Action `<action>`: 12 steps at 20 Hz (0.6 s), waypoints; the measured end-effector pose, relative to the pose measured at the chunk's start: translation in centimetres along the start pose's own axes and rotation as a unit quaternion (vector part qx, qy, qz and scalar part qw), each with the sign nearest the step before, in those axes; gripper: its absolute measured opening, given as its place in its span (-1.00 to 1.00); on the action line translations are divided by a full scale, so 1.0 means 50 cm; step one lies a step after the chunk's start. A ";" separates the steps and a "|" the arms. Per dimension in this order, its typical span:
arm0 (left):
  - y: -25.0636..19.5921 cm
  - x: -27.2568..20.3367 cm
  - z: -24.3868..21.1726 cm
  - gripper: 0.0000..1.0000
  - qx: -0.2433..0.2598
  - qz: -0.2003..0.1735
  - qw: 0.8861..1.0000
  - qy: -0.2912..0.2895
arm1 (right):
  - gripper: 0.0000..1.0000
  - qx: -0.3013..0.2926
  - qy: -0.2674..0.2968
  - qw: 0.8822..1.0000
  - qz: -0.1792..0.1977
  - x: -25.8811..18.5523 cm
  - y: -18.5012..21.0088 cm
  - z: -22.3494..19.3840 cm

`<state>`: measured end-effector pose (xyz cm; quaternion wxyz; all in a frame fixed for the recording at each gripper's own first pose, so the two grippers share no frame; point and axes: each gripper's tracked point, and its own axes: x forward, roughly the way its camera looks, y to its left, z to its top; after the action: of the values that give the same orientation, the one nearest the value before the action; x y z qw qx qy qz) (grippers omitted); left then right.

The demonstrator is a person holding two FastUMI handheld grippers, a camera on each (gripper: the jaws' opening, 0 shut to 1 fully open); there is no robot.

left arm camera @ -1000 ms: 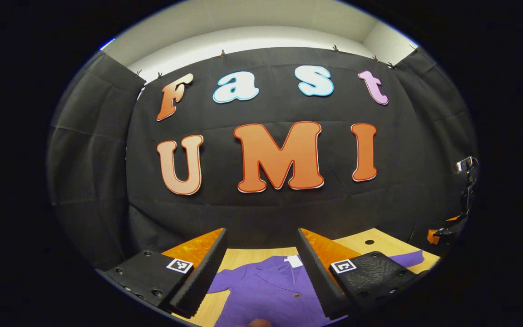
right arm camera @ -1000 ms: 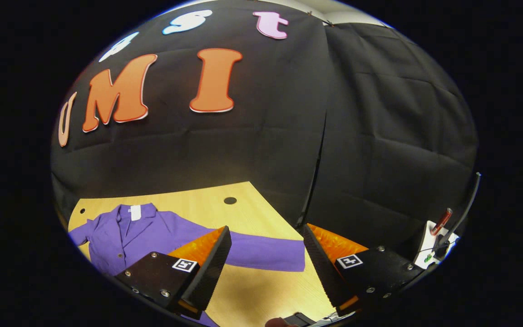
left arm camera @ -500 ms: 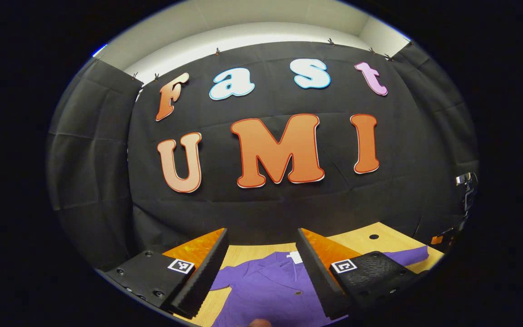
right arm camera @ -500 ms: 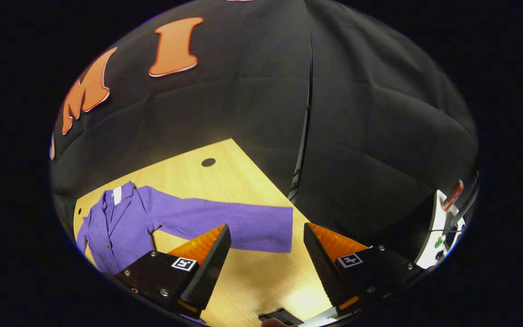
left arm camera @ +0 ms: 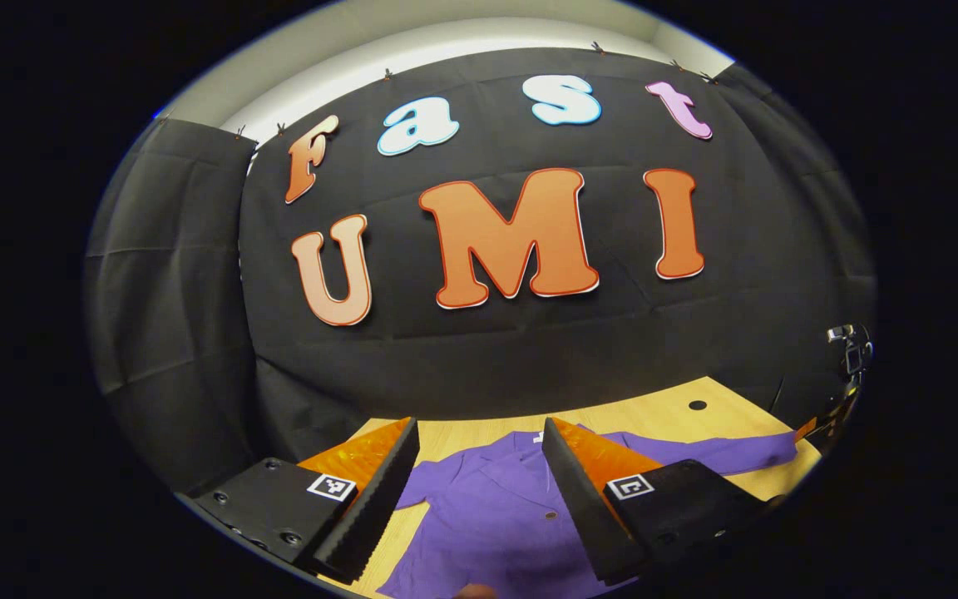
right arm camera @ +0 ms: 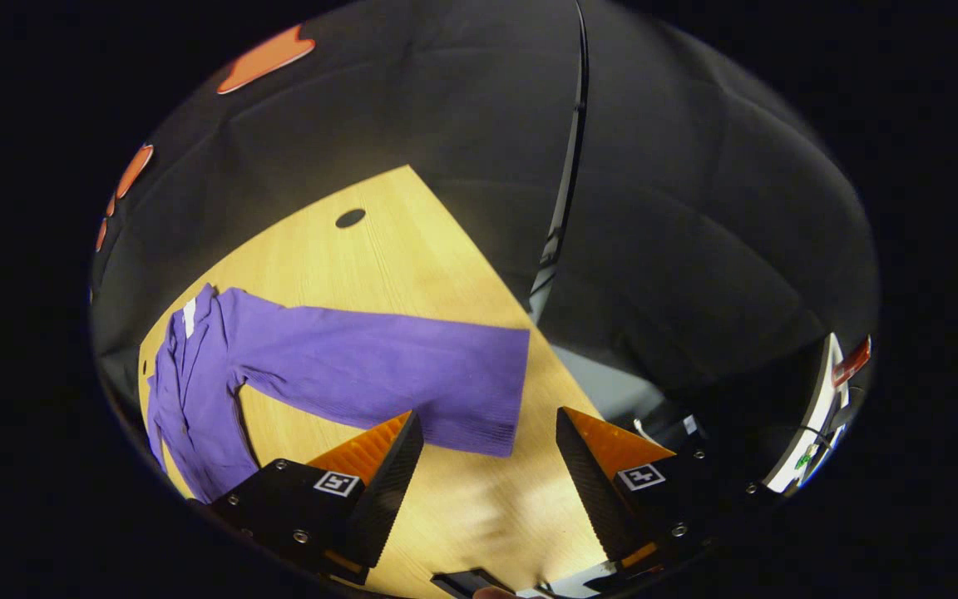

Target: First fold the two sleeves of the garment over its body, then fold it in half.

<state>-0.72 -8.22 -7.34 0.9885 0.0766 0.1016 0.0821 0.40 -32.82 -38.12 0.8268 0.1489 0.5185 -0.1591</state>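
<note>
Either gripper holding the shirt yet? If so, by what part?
Nothing is held. The left gripper is open above the purple shirt; the right gripper is open near the cuff of the sleeve, not touching it.

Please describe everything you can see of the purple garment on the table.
The purple garment is a collared, button-front top of soft, finely ribbed fabric, with a white tag inside the neck. It lies flat and unfolded on the wooden table. One long sleeve stretches straight out, its cuff near the table's edge. Nothing grips it: the right gripper is open before the cuff, the left gripper open above the body.
</note>
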 end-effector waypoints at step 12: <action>0.009 -0.007 -0.071 0.92 -0.004 0.023 0.997 0.073 | 0.93 0.039 0.152 0.987 0.027 0.096 -0.011 0.008</action>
<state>-1.88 -7.37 -10.63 0.9767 0.0683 0.1709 0.1101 2.44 -34.00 -42.33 0.7361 0.2175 0.6270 -0.1329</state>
